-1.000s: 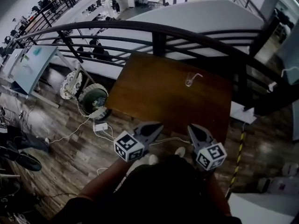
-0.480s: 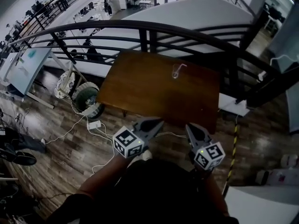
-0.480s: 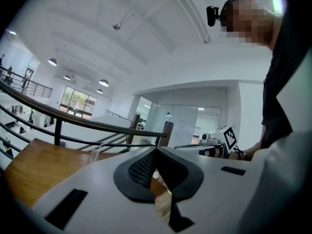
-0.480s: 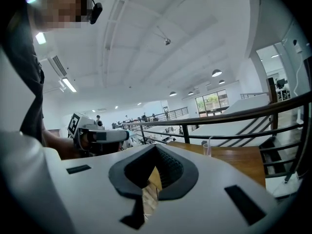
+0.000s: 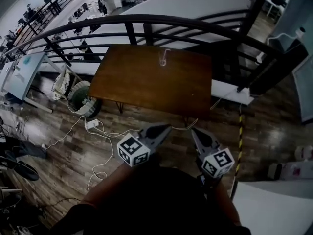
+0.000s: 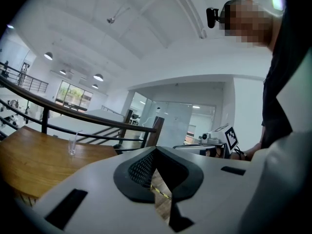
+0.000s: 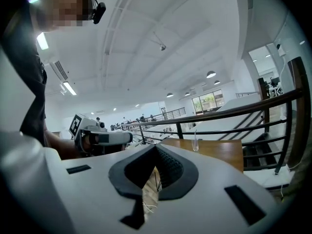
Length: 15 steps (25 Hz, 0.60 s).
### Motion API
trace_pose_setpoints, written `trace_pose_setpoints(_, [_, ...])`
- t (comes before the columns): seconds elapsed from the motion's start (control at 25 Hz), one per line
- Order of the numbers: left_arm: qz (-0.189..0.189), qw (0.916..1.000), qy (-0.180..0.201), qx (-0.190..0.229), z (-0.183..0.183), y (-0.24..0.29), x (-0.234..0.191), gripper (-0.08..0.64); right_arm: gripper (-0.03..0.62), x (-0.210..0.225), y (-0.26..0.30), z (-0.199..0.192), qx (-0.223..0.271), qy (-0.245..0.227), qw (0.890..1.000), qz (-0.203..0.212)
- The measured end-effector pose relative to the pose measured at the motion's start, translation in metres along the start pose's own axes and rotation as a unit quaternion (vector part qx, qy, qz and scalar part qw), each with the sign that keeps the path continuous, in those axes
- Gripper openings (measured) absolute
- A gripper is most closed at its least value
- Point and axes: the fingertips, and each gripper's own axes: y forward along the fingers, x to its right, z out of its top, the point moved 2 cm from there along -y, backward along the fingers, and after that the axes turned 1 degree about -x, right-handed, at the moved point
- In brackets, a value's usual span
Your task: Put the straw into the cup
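Note:
A clear glass cup (image 5: 163, 59) stands near the far edge of a brown wooden table (image 5: 146, 82). A thin straw (image 5: 166, 51) stands in it, its bent top leaning right. Both grippers hang over the floor, well short of the table's near edge. My left gripper (image 5: 165, 129) and my right gripper (image 5: 194, 131) are both shut with nothing between the jaws. The left gripper view shows the cup (image 6: 72, 145) far off to the left beyond the shut gripper (image 6: 156, 150). In the right gripper view the cup (image 7: 195, 144) stands on the table (image 7: 219, 149) beyond the shut gripper (image 7: 155, 147).
A dark metal railing (image 5: 146, 21) curves behind the table, with a drop to a lower floor beyond it. Wicker baskets (image 5: 80, 94) sit left of the table. A white power strip (image 5: 91, 125) and cables lie on the wood floor. A yellow-black striped strip (image 5: 238, 141) runs along the floor at right.
The table and cup have slid up and left in the head view and look smaller, so the camera has drawn back from them. Both grippers stay shut and side by side.

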Motion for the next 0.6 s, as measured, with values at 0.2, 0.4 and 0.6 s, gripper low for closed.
trace_pose_setpoints(0.2, [0.01, 0.9998, -0.014, -0.007, -0.026, 0.001, 0.043, 0.011, 0.009, -0.004, -0.042, -0.02, -0.003, 0.002, 1.0, 0.011])
trace_pose_setpoints(0.4, [0.017, 0.9995, -0.024, -0.012, -0.041, 0.006, 0.072, 0.011, 0.009, -0.005, -0.07, -0.033, -0.007, 0.007, 1.0, 0.02])
trace_pose_setpoints(0.6, [0.017, 0.9996, -0.02, -0.011, -0.041, 0.005, 0.097, 0.011, 0.009, -0.01, -0.093, -0.034, -0.002, 0.006, 1.0, 0.021])
